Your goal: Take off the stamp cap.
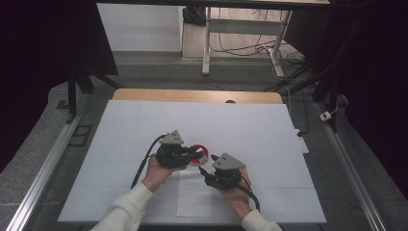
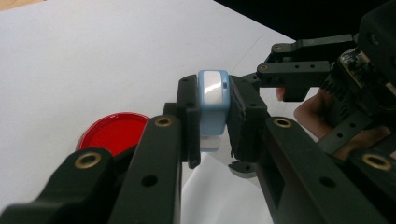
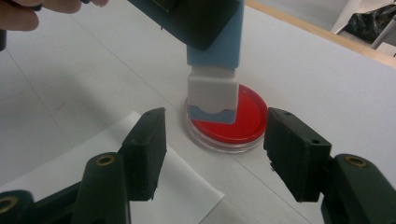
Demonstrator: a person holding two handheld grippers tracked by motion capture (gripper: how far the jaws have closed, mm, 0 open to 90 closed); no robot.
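Here the left gripper (image 2: 212, 140) has its jaws clamped on a light-blue stamp (image 2: 213, 107), one jaw on each flat side, holding it upright above the table near the middle of the white sheet (image 1: 144, 125). In the left gripper view the blue body ends at the top in a glossy pale face, and a white section shows below the jaws. The right gripper view shows the lower end better: a white cap (image 3: 214, 93) sits on the bottom of the blue body, with a curved notch through which more blue shows. Whether the cap touches anything beneath it cannot be told; it hangs just over the near rim of a round red dish (image 3: 243, 119) with a clear edge, which lies flat on the sheet.

To the right, the right gripper (image 3: 212, 154) has its jaws wide apart and holds nothing. They are aimed at the white cap, one jaw to each side and a little nearer than it, with clear space between pads and cap. A smaller sheet of paper (image 3: 140, 191) lies under them, on the near side of the dish.

As a judgement, the pick-up of the stamp is done and the cap is still on; what is left looks like closing the right jaws on the cap, pulling it off, and then using the stamp on the red pad or the paper.
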